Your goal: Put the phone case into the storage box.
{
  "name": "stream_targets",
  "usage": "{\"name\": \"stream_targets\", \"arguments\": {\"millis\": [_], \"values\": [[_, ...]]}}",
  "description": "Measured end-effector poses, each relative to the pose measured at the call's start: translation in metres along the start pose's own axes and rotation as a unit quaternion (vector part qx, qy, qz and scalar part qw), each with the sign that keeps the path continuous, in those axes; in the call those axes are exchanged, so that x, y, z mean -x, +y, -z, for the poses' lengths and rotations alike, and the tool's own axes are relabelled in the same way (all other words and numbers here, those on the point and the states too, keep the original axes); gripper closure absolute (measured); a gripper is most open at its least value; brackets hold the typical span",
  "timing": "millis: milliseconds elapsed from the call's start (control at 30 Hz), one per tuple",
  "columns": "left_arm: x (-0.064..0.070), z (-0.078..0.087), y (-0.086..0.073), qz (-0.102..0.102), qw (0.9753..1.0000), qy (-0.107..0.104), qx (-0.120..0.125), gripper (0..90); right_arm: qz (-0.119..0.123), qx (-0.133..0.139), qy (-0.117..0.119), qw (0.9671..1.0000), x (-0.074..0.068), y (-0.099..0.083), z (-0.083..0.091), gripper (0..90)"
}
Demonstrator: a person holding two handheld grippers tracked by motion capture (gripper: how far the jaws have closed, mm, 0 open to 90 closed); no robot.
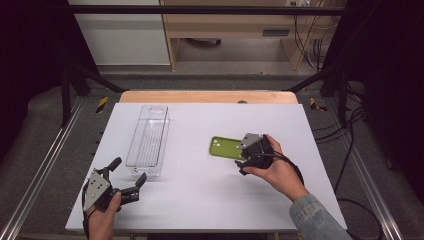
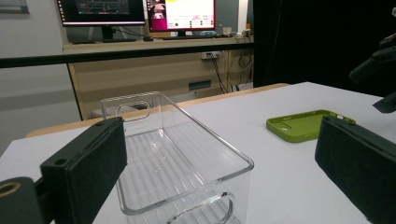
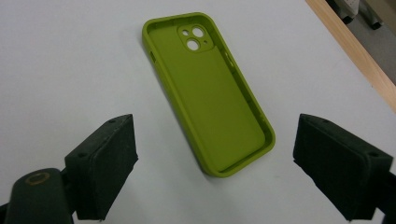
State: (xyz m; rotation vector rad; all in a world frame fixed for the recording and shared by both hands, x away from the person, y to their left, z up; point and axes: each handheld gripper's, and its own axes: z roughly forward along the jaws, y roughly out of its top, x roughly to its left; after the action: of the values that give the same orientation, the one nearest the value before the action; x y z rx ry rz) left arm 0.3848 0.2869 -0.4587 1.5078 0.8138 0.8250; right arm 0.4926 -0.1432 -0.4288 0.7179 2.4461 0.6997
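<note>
The right gripper (image 3: 212, 168) hangs wide open over the near end of the green phone case (image 3: 208, 88), which lies open-side up right of the clear bin (image 1: 148, 141). Best lower squarely, then pinch its long rims.

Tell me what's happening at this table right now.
A person holds a set of tongs in each hand at a white table. The right tongs are open at the near end of a green phone case, which lies flat, hollow side up, not yet gripped. The left tongs are open too, beside the near end of an empty clear plastic bin, holding nothing.
</note>
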Motion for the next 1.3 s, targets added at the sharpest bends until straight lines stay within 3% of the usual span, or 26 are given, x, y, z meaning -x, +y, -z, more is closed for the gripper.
{"name": "stream_targets", "arguments": {"millis": [700,967,1067,1167,1300], "values": [[-0.001,0.001,0.000,0.002,1.0000,-0.001,0.001,1.7,0.009,-0.030,0.027,0.9991,0.003,0.009,-0.027,19.9],[-0.001,0.001,0.001,0.001,1.0000,0.000,0.001,1.7,0.014,-0.028,0.034,0.9989,0.006,0.011,-0.034,32.1],[-0.001,0.001,0.000,0.003,1.0000,0.001,0.002,1.7,0.027,-0.030,0.041,0.9983,0.006,0.011,-0.038,40.8],[-0.002,0.002,0.001,0.004,1.0000,0.002,0.002,1.7,0.034,-0.027,0.045,0.9980,0.006,0.011,-0.039,44.0],[-0.003,0.002,0.000,0.007,1.0000,0.003,0.003,1.8,0.036,-0.039,0.051,0.9973,0.004,0.009,-0.042,50.0]]}}
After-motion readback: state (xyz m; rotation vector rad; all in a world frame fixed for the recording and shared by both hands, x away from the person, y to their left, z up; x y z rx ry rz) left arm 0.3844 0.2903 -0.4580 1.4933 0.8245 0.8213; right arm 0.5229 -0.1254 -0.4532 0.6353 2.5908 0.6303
